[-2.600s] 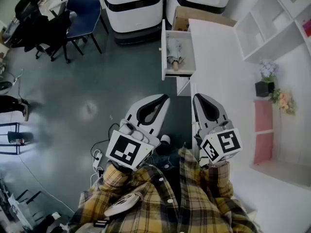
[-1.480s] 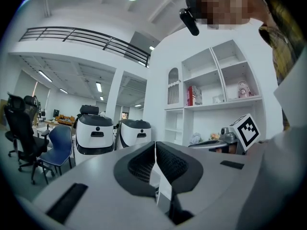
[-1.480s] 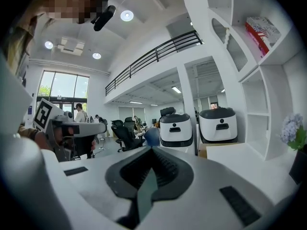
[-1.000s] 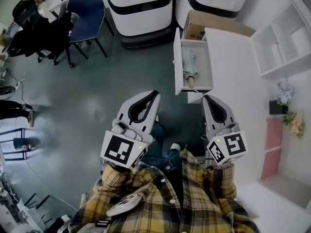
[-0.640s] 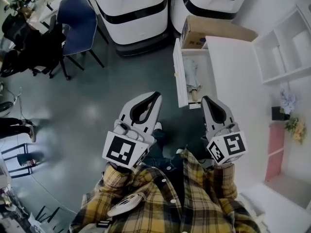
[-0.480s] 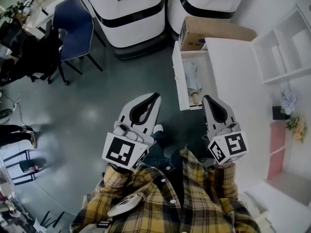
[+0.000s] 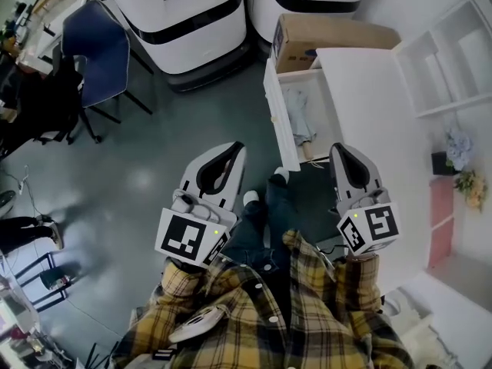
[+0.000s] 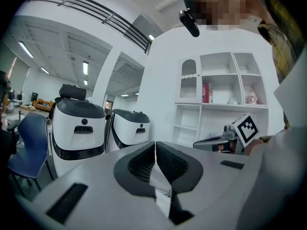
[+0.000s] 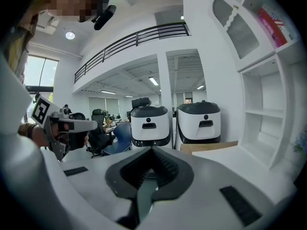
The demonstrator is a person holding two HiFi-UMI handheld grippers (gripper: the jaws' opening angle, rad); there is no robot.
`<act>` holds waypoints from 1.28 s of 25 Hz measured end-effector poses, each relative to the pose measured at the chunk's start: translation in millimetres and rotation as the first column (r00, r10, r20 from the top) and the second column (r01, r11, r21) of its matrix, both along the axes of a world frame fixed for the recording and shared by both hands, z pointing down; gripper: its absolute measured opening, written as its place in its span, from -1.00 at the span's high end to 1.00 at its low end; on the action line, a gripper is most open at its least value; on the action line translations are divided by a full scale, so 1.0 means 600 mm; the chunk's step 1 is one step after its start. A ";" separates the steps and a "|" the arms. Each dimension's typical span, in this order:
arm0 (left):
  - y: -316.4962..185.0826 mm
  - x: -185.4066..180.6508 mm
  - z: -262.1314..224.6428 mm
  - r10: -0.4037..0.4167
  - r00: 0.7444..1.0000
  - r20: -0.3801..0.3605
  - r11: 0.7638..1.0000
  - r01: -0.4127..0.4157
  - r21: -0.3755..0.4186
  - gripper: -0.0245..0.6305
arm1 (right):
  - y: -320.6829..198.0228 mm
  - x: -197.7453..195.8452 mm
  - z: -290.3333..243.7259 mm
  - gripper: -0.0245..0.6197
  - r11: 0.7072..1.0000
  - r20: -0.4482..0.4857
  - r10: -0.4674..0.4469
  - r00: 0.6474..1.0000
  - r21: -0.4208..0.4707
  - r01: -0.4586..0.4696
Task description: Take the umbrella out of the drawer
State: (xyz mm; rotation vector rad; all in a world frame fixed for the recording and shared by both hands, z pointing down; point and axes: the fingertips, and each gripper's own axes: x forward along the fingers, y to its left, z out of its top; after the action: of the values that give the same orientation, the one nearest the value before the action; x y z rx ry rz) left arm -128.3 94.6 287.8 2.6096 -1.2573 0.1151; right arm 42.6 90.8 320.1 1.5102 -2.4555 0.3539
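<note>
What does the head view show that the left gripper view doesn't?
Only the head view shows the open drawer with the umbrella lying inside, and the cardboard box behind it. Only the left gripper view shows the ceiling lights. Both show the white machines, the blue chair and the right gripper.

The shirt at lower centre is yellow-and-black plaid. At upper right the worktop and drawer are white, the umbrella pale grey. The upper-left chair is blue, the top cardboard box brown.
</note>
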 end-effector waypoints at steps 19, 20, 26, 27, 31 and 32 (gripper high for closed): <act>-0.235 0.073 -0.005 -0.038 0.999 0.021 0.999 0.038 0.027 0.85 | -0.233 0.080 0.007 0.87 1.000 0.015 -0.023 1.000 0.008 0.023; -0.249 0.077 -0.009 -0.041 0.999 0.022 0.999 0.041 0.031 0.85 | -0.245 0.084 0.004 0.87 1.000 0.016 -0.026 1.000 0.011 0.026; -0.306 0.106 -0.018 -0.052 0.998 0.030 0.998 0.051 0.038 0.85 | -0.299 0.098 0.001 0.87 0.998 0.015 -0.067 0.998 0.006 0.067; -0.312 0.111 -0.018 -0.051 0.998 0.031 0.998 0.050 0.035 0.85 | -0.304 0.099 0.002 0.87 0.997 0.015 -0.076 0.997 0.001 0.076; -0.330 0.124 -0.011 -0.040 0.999 0.034 0.999 0.040 0.012 0.85 | -0.323 0.098 0.013 0.87 0.995 0.020 -0.092 0.996 -0.023 0.092; -0.334 0.126 -0.010 -0.036 0.999 0.034 0.999 0.036 0.007 0.84 | -0.326 0.096 0.015 0.87 0.995 0.023 -0.092 0.996 -0.027 0.092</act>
State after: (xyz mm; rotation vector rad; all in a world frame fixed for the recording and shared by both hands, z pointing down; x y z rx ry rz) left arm -52.7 -105.7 282.1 2.5998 -1.3172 0.1501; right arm 100.5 -104.9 329.4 1.3834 -2.5154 0.3879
